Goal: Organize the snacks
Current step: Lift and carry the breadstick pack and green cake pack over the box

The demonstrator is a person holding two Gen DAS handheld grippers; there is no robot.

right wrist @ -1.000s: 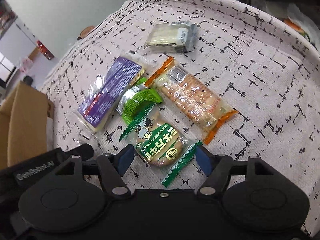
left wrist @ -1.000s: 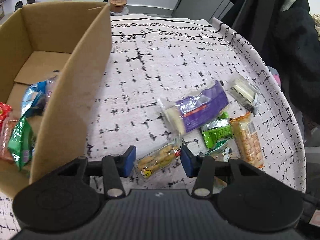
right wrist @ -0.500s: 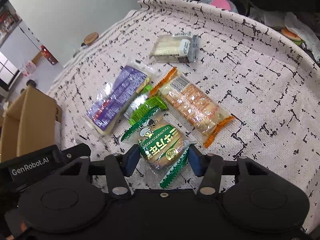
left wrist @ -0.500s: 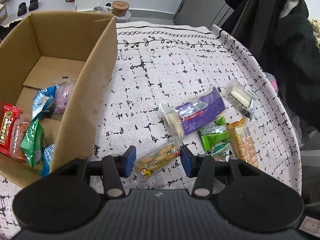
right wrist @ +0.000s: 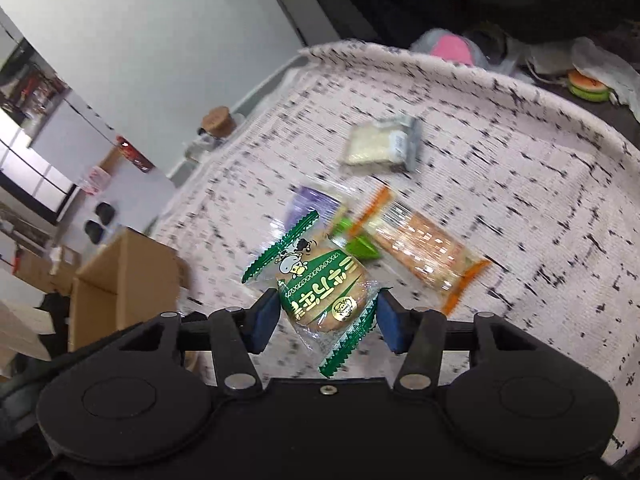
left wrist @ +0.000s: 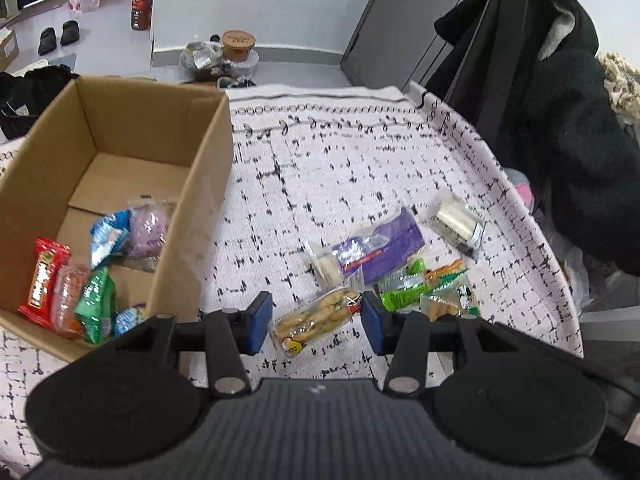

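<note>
Both claws held a snack clear of the table. The left claw [left wrist: 316, 322] pinched a clear peanut packet [left wrist: 314, 318] by its ends; the right claw [right wrist: 326, 314] had just closed on a green biscuit pack [right wrist: 320, 290]. The cardboard box [left wrist: 212, 184] stood at the table's left edge. Each grip caught mostly crinkly wrapper, so a packet could slip out, or clip the box wall going in.

Right claw [right wrist: 326, 318] clamping green cookie packet [right wrist: 320, 288], lifted above tablecloth [right wrist: 520, 200]
</note>
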